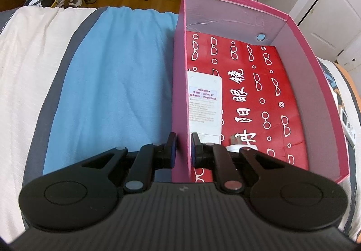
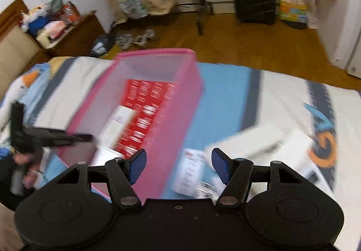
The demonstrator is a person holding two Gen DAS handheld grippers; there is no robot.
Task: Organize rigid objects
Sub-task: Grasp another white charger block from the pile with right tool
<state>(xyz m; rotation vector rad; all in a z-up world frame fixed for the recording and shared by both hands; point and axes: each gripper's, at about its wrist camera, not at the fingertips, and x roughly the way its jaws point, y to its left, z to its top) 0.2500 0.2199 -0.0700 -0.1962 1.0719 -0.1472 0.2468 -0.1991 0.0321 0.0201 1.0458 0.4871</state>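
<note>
Left wrist view: you get even, soft indoor light, sharp focus on the pink box (image 1: 293, 93) and its red liner (image 1: 259, 102), faint shadow beneath the left gripper (image 1: 182, 149). Right wrist view: your picture is heavily motion-blurred across the bed (image 2: 282, 102); only the right gripper (image 2: 179, 165) stays crisp. Both views: strong fisheye bending and dark corners.

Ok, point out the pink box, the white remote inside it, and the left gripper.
pink box (image 1: 180, 84): left wrist view, left wall.
white remote (image 1: 204, 102): left wrist view, labelled back.
left gripper (image 1: 183, 149): left wrist view, between fingertips.
</note>
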